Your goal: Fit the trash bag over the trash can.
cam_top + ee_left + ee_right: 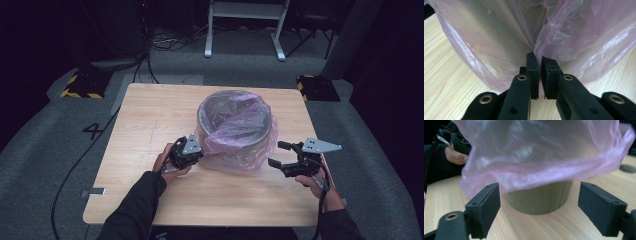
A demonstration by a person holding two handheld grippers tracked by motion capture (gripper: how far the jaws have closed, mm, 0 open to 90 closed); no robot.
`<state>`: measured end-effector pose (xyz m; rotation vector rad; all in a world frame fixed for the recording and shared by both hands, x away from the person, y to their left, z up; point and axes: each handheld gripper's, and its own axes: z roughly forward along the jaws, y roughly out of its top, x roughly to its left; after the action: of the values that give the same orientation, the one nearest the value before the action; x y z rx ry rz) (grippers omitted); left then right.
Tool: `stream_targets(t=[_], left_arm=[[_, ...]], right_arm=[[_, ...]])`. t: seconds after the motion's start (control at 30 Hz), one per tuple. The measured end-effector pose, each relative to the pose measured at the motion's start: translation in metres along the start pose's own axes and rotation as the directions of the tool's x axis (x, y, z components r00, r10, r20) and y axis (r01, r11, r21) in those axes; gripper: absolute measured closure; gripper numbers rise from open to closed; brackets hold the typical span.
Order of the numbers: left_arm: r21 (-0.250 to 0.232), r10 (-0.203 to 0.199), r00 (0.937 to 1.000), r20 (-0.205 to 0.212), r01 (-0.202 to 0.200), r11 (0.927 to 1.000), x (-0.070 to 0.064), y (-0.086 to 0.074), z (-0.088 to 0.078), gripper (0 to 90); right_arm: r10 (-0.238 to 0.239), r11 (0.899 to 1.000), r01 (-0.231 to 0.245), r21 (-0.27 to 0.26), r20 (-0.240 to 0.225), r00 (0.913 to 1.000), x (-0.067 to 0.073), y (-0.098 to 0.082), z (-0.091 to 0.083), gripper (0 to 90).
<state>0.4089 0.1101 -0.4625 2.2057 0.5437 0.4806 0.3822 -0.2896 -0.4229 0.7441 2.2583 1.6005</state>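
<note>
A round bin stands in the middle of the wooden table, lined with a thin pink plastic bag that drapes over its rim and down its sides. My left gripper is at the bin's near left side. In the left gripper view its jaws are shut on a fold of the bag. My right gripper hovers just right of the bin with its jaws wide open and nothing between them. From the right gripper, the bag's hem hangs over the olive bin wall.
The bare table top runs between the bin and the near edge. The other hand appears at the far left of the right gripper view. Beyond the table are cables, a white frame and yellow-striped bases.
</note>
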Motion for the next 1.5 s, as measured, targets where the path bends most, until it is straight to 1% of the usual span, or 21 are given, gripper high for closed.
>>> stream_targets(t=[0.07,0.1,0.2,0.3,0.4,0.43,0.47,0.5,0.53,0.6,0.67,0.7,0.9,1.0,1.03,1.17,1.27,1.33,1.37,1.43,1.5], left_arm=[[-0.003,-0.005,1.0,0.0,0.005,1.0,-0.001,0.001,0.0,83.0],[-0.005,-0.006,1.0,0.0,0.006,1.0,-0.001,0.001,0.0,82.9],[-0.005,-0.002,1.0,-0.001,0.002,1.0,-0.001,0.001,0.0,82.2],[-0.006,-0.008,1.0,0.0,0.008,1.0,-0.001,0.002,0.0,82.0],[-0.005,-0.009,1.0,0.002,0.009,0.9999,-0.001,0.002,-0.001,81.9],[-0.007,-0.008,1.0,0.001,0.008,0.9999,-0.001,0.003,-0.001,81.9],[-0.007,-0.008,1.0,0.002,0.008,0.9999,-0.001,0.003,-0.001,81.7],[-0.007,-0.007,1.0,0.002,0.007,0.9999,-0.001,0.003,-0.001,81.7],[-0.008,-0.007,1.0,0.002,0.007,0.9999,-0.001,0.003,-0.001,81.6],[-0.01,-0.013,0.9999,0.005,0.014,0.9999,-0.001,0.002,-0.001,81.5],[-0.012,-0.017,0.9998,0.009,0.017,0.9998,0.0,0.002,-0.001,81.5],[-0.015,-0.02,0.9998,0.009,0.02,0.9997,0.0,0.002,0.0,81.5],[-0.013,-0.019,0.9998,0.011,0.019,0.9997,-0.001,0.001,0.0,81.5],[-0.012,-0.019,0.9998,0.01,0.02,0.9997,-0.001,0.001,0.001,81.5],[-0.006,-0.02,0.9997,0.013,0.02,0.9998,-0.001,0.001,0.001,81.5],[0.01,-0.017,0.9997,0.019,0.017,0.9998,-0.001,-0.001,0.005,81.6],[0.035,-0.023,0.9996,0.015,0.022,0.9991,0.0,-0.002,0.009,81.5],[0.041,-0.024,0.9995,0.021,0.023,0.9989,0.0,-0.003,0.011,81.6],[0.056,-0.027,0.9995,0.018,0.026,0.9981,0.002,-0.005,0.013,81.5],[0.064,-0.036,0.9992,0.018,0.035,0.9973,0.002,-0.006,0.015,81.1],[0.064,-0.039,0.9991,0.015,0.038,0.9972,0.003,-0.006,0.014,80.7]], right_arm=[[-0.07,0.997,0.068,0.028,0.061,0.9957,0.007,0.006,-0.001,15.0],[-0.102,0.994,0.099,0.036,0.073,0.9921,0.01,0.008,0.0,15.2],[-0.167,0.986,0.165,0.033,0.069,0.9834,0.019,0.012,0.002,15.0],[-0.224,0.974,0.221,0.057,0.064,0.9724,0.026,0.014,0.01,15.2],[-0.242,0.968,0.235,0.081,0.083,0.9667,0.024,0.014,0.02,15.7],[-0.252,0.965,0.244,0.095,0.083,0.9643,0.023,0.013,0.026,17.5],[-0.26,0.962,0.252,0.105,0.075,0.9627,0.022,0.013,0.029,25.4],[-0.267,0.959,0.259,0.118,0.061,0.9617,0.021,0.011,0.033,38.1],[-0.275,0.954,0.267,0.134,0.047,0.9604,0.02,0.01,0.036,42.1],[-0.279,0.95,0.271,0.157,0.034,0.9597,0.018,0.008,0.041,59.2],[-0.282,0.947,0.274,0.165,0.029,0.9588,0.018,0.007,0.043,62.4],[-0.288,0.945,0.278,0.171,0.034,0.957,0.016,0.006,0.047,73.6],[-0.3,0.944,0.288,0.161,0.05,0.9528,0.014,0.004,0.05,89.0],[-0.308,0.94,0.296,0.172,0.049,0.9502,0.015,0.003,0.051,90.0],[-0.305,0.937,0.291,0.195,0.047,0.951,0.014,0.0,0.053,90.0],[-0.296,0.935,0.28,0.219,0.045,0.954,0.012,-0.004,0.055,90.0],[-0.298,0.921,0.273,0.279,0.048,0.9534,0.006,-0.01,0.06,90.0],[-0.287,0.918,0.26,0.3,0.05,0.9565,0.004,-0.013,0.062,90.0],[-0.272,0.907,0.238,0.348,0.05,0.9609,-0.001,-0.019,0.068,90.0],[-0.257,0.902,0.218,0.373,0.057,0.9648,-0.005,-0.022,0.071,90.0],[-0.243,0.906,0.204,0.371,0.06,0.9681,-0.007,-0.024,0.072,90.0]])
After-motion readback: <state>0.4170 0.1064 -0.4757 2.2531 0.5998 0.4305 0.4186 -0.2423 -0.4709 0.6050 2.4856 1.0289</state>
